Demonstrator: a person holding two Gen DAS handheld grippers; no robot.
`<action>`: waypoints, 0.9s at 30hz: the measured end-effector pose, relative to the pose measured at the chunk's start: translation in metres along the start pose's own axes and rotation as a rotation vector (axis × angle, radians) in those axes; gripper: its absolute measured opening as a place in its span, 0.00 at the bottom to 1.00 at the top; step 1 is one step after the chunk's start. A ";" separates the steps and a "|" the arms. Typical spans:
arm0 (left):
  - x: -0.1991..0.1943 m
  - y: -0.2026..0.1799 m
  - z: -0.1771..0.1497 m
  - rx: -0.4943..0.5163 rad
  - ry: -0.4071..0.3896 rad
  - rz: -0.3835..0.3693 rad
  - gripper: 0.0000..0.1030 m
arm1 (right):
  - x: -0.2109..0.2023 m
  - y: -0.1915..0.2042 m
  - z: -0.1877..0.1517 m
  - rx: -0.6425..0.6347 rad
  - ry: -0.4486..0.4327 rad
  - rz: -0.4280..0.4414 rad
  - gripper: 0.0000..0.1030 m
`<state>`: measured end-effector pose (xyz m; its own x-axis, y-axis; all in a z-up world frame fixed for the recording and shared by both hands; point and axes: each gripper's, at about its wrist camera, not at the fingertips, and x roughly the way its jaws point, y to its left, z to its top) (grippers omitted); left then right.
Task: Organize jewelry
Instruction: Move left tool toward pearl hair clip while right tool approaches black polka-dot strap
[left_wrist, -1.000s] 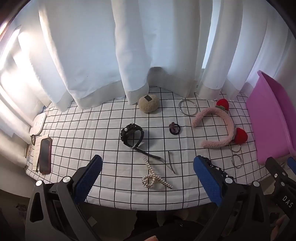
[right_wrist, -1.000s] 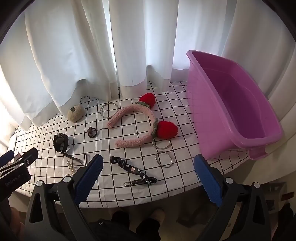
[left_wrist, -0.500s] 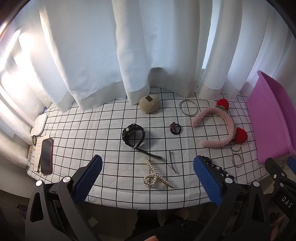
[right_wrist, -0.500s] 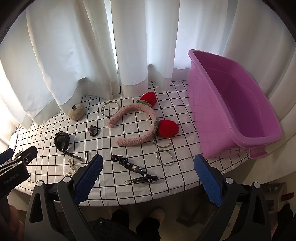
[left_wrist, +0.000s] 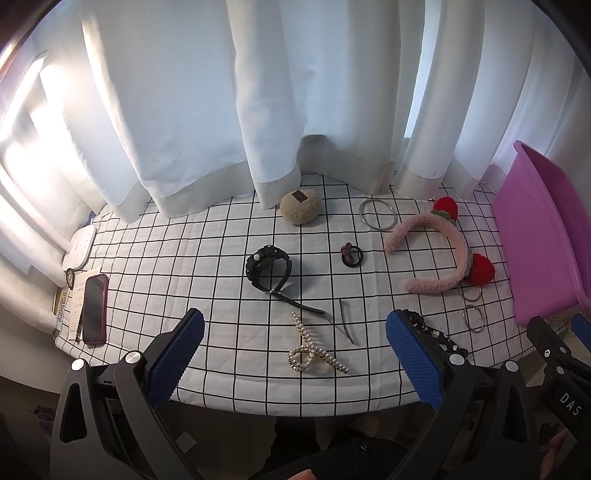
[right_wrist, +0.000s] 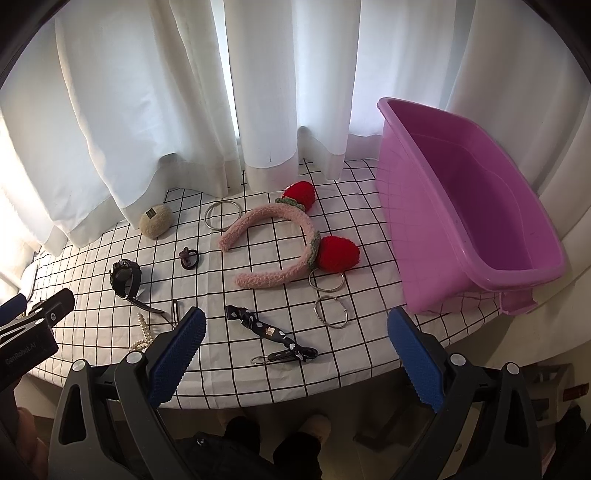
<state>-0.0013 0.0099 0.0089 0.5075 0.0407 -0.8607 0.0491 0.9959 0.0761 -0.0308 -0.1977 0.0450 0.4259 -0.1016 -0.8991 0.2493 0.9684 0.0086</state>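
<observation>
Jewelry lies scattered on a checked tablecloth (left_wrist: 207, 258). A black watch (left_wrist: 269, 267), a pearl hair clip (left_wrist: 314, 349), a dark hair tie (left_wrist: 352, 256), a silver bangle (left_wrist: 377, 215) and a pink strawberry headband (right_wrist: 284, 247) lie there. Silver rings (right_wrist: 330, 312) and a black patterned clip (right_wrist: 273, 334) lie near the front. A purple tub (right_wrist: 472, 206) stands at the right. My left gripper (left_wrist: 295, 350) is open above the front edge, near the pearl clip. My right gripper (right_wrist: 295, 350) is open and empty above the black patterned clip.
A beige fuzzy pouch (left_wrist: 300, 211) sits by the white curtains (left_wrist: 258, 92) at the back. A phone (left_wrist: 94, 308) and papers lie at the table's left edge. The table's front edge runs just under both grippers.
Both views have shifted slightly, the table sitting a little farther off. Both grippers stay open and no object has moved.
</observation>
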 end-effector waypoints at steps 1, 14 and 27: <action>0.000 0.000 -0.001 0.001 0.000 -0.001 0.94 | 0.000 0.000 0.000 0.000 0.000 0.000 0.91; -0.001 -0.001 -0.002 0.001 -0.003 0.004 0.94 | -0.002 0.000 -0.004 0.001 0.003 0.008 0.91; 0.001 0.002 -0.008 -0.007 -0.002 0.003 0.94 | 0.000 -0.001 -0.006 0.002 0.002 0.019 0.91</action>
<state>-0.0074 0.0127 0.0046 0.5092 0.0434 -0.8596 0.0412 0.9963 0.0747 -0.0357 -0.1975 0.0423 0.4283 -0.0831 -0.8998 0.2430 0.9697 0.0262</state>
